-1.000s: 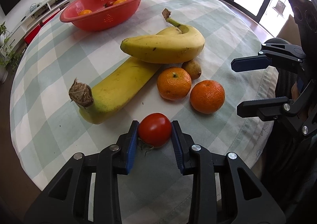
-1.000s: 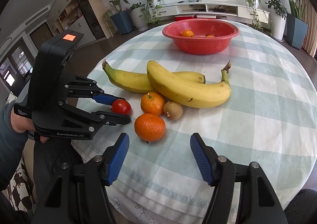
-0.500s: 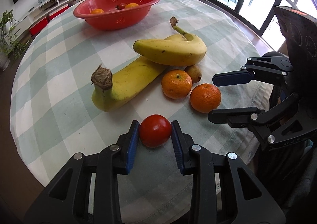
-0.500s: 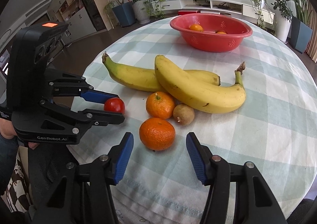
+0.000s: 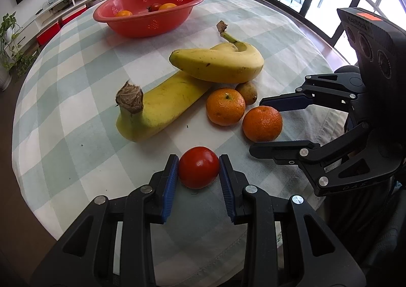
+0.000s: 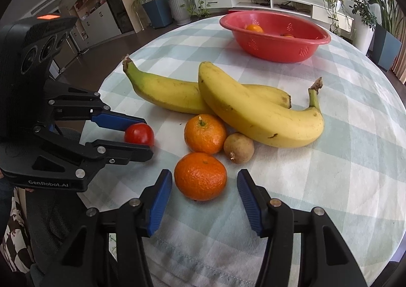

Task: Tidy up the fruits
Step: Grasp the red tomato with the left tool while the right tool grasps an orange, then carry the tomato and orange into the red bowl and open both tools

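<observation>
My left gripper is shut on a red tomato, held just above the checked tablecloth; it also shows in the right wrist view. My right gripper is open, its fingers on either side of the near orange, not touching it. A second orange, a small brown kiwi and two yellow bananas lie just beyond. The red basket stands at the far side with oranges and a tomato inside.
The round table's front edge is close below both grippers. Potted plants, a TV cabinet and windows surround the table, well away from it.
My left gripper has lifted and drawn back a little with the tomato. My right gripper has moved forward and narrowed, so its fingers now flank the near orange.
</observation>
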### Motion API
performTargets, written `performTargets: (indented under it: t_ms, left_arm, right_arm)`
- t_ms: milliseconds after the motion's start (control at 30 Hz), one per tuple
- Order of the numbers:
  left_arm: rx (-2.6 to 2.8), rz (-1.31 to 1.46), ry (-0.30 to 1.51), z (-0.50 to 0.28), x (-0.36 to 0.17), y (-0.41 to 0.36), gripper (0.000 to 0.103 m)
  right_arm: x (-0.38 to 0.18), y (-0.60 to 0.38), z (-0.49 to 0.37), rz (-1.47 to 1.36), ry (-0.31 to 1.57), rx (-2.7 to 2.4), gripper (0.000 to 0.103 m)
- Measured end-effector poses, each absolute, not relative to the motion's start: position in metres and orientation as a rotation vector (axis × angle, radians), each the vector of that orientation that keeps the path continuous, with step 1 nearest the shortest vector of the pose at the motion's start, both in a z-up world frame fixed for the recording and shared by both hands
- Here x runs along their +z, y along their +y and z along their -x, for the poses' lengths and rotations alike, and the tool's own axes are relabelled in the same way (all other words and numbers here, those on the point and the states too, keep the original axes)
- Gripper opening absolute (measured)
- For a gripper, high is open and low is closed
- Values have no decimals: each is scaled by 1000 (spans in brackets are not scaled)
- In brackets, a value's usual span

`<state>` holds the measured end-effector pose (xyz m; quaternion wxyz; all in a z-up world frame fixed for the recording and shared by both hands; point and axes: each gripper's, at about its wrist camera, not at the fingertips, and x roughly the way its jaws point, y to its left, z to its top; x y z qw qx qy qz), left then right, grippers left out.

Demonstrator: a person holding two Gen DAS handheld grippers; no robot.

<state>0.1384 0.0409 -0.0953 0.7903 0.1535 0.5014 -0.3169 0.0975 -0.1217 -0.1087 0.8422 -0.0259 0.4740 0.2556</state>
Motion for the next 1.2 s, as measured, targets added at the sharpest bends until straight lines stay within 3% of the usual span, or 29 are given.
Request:
performTargets:
  t_ms: [233,1200]
  left_arm:
    - [-682,-317,1074,-135,-93,42,30]
    - [-686,-297,1060,-128,-89,44,30]
  right_arm:
    - [-108,-121,-96,69,998,546,43]
    - [-96,-133,-86,33,970,537,42]
